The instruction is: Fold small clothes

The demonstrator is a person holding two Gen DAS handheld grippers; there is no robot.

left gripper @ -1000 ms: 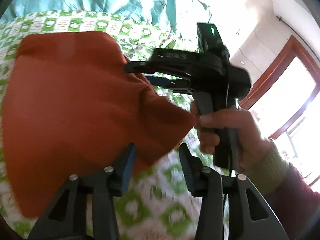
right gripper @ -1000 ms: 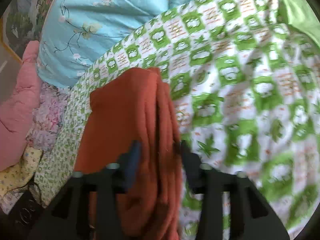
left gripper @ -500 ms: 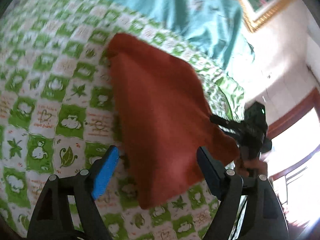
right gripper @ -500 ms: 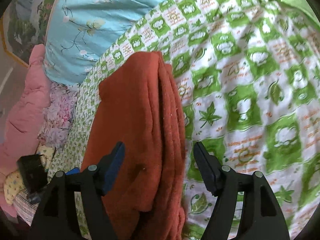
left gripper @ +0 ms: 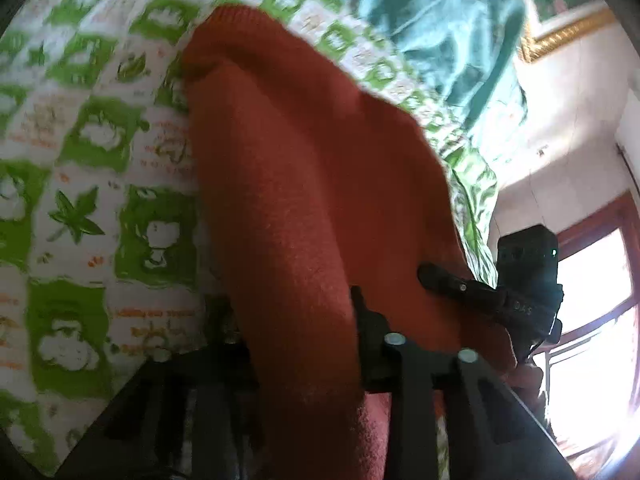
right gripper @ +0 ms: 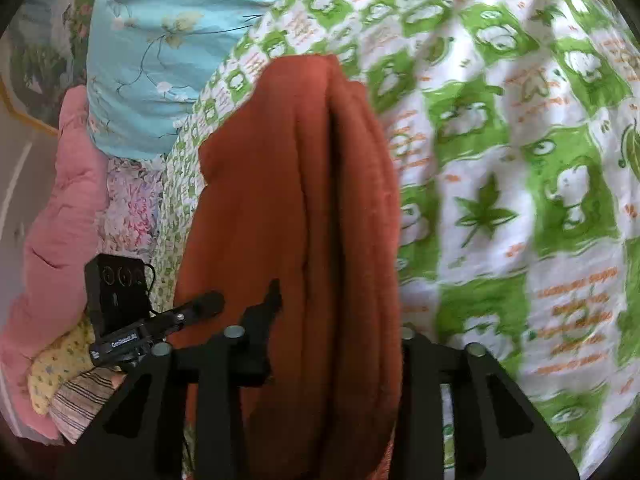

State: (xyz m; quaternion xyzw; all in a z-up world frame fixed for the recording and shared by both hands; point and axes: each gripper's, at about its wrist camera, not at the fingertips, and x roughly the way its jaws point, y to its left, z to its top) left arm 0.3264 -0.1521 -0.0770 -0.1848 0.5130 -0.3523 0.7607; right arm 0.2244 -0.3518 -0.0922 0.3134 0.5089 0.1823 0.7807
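Orange garment (right gripper: 304, 208), pinched between both fingers

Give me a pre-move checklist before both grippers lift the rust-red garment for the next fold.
1. Left hand-held gripper on the rust-red garment: ok; its jaws have just been closing and the cloth fills the gap between them.
2. Right hand-held gripper on the garment's other near edge: ok; its jaws have also just been closing, with several layers bunched between them.
3. All layers caught in each grip: cannot tell; the cloth hides the pads.
4. Garment lies on the green-and-white sheet, clear of the blue quilt: ok.
5. The two grippers apart from each other: ok.
6. Far edge flat: not ok; it humps up.
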